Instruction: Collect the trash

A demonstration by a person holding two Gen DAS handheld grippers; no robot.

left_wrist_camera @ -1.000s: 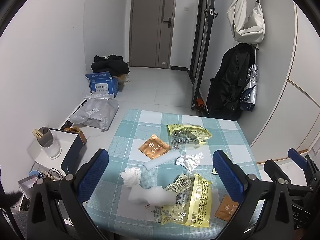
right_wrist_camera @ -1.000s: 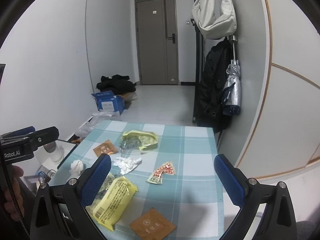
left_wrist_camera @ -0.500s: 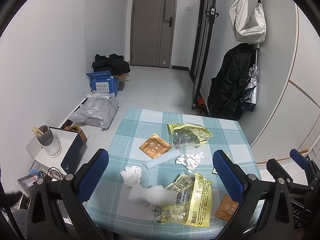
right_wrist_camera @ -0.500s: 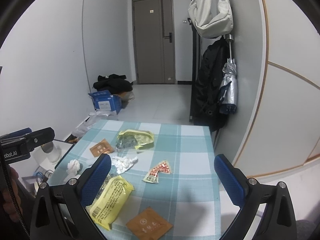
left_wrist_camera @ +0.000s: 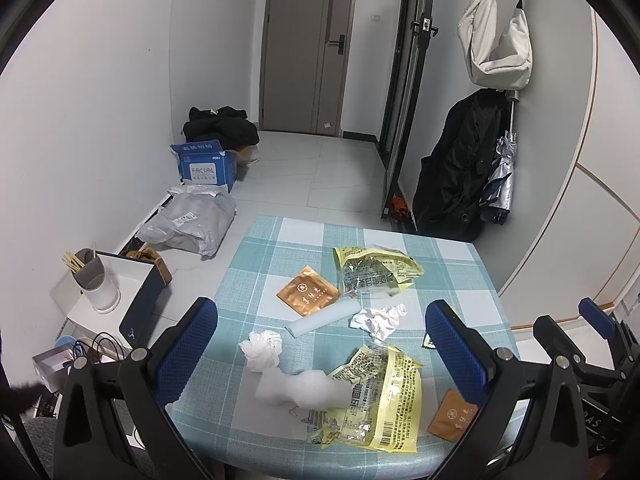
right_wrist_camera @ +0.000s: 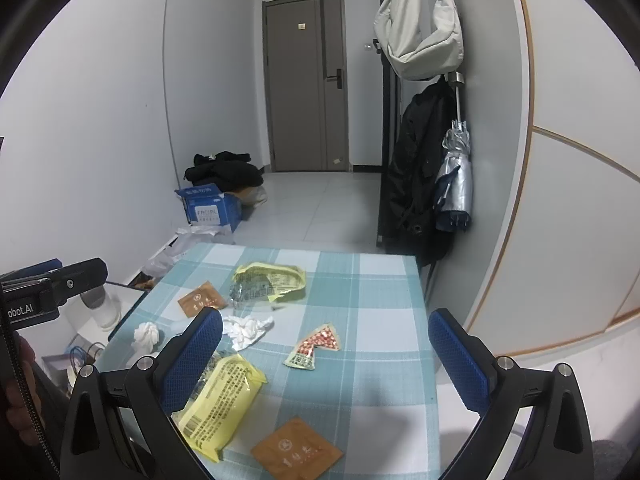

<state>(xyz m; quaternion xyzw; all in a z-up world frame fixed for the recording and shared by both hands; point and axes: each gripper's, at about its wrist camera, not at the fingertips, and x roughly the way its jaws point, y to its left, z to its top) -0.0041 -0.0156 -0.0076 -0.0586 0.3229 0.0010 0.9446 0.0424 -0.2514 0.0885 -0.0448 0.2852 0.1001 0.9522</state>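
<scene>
Both grippers wide open, empty

On the table: torn wrapper toward far edge, sachet just left of it — crumpled tissue near left edge, second wrapper at my near edge.
</scene>
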